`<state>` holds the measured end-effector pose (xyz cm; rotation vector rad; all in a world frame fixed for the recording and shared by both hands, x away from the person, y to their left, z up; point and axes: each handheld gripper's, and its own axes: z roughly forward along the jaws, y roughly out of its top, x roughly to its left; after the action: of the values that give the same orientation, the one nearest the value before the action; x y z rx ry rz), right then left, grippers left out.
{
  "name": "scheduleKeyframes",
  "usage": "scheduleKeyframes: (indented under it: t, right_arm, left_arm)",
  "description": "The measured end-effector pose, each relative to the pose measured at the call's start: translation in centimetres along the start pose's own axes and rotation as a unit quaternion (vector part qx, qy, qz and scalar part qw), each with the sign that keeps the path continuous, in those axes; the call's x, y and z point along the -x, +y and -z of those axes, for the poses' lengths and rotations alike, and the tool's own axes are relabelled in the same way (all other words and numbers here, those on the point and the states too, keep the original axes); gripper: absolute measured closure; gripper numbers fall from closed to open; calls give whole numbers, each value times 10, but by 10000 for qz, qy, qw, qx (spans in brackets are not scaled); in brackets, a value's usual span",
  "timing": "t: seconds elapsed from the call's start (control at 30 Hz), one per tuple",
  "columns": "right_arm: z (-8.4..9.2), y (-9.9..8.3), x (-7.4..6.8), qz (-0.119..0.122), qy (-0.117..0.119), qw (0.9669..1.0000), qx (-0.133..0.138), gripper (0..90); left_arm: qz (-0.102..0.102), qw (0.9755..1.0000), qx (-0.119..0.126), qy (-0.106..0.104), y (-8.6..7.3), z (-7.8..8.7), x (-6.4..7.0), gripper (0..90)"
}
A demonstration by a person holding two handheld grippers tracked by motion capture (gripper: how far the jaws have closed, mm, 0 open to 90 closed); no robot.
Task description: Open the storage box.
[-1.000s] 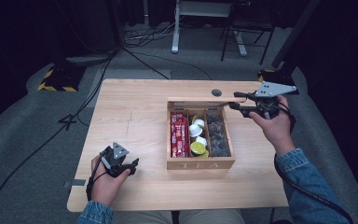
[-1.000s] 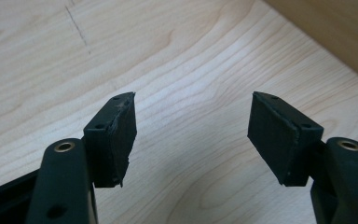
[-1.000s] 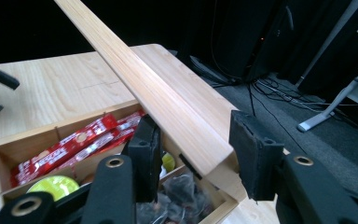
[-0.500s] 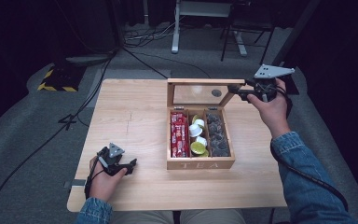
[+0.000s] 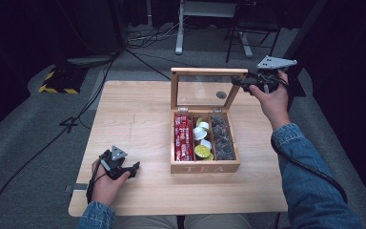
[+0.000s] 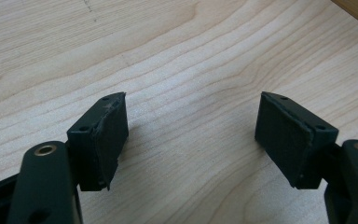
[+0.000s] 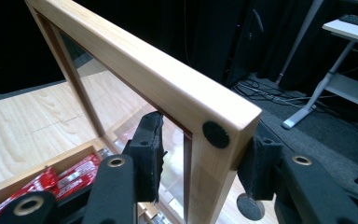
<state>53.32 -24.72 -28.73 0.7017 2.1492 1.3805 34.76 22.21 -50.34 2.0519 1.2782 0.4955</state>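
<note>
A wooden tea box [image 5: 205, 167] stands on the table, its glass-paned lid [image 5: 207, 72] raised upright. Inside lie red packets [image 5: 183, 138], white and green pods [image 5: 201, 140] and dark pods [image 5: 221, 138]. My right gripper [image 5: 240, 82] grips the lid's top right corner. In the right gripper view its jaws straddle the lid frame [image 7: 135, 70] at that corner [image 7: 200, 158]. My left gripper [image 5: 133, 168] rests low on the table left of the box. Its jaws have just been opening; in the left gripper view [image 6: 191, 135] only bare wood lies between them.
The light wooden table [image 5: 133, 114] has free room left of the box. A small black disc [image 5: 221, 95] lies behind the lid, seen through the glass. Beyond the table's far edge are cables and a desk's legs [image 5: 178, 28] on grey floor.
My right gripper has swung the lid from partly raised to upright, moving up and back. The left hand has stayed in place near the front edge.
</note>
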Motion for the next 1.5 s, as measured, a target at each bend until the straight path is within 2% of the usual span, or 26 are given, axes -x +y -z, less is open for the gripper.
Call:
scheduleKeyframes:
  t: [0.37,0.5,0.77,0.97,1.2,1.5]
  right_arm:
    - [-20,2,14,-378,-231,9990,28,536]
    - [-30,-3,20,-485,-352,9981,-141,545]
    - [-47,-8,31,-732,-405,9963,-199,543]
    - [-59,-16,35,-990,-418,9941,-170,439]
    - [-70,-23,38,-1130,-500,9922,-154,420]
    - [-76,-29,42,-1236,-527,9906,-264,417]
  left_arm:
    - [0,10000,-1,2,0,0,0,258]
    - [17,10000,8,28,0,0,1,259]
    - [32,10000,5,33,0,0,1,259]
    - [28,10000,11,31,1,-1,1,259]
    - [27,10000,19,36,1,-1,1,259]
    - [16,10000,11,39,1,-1,1,258]
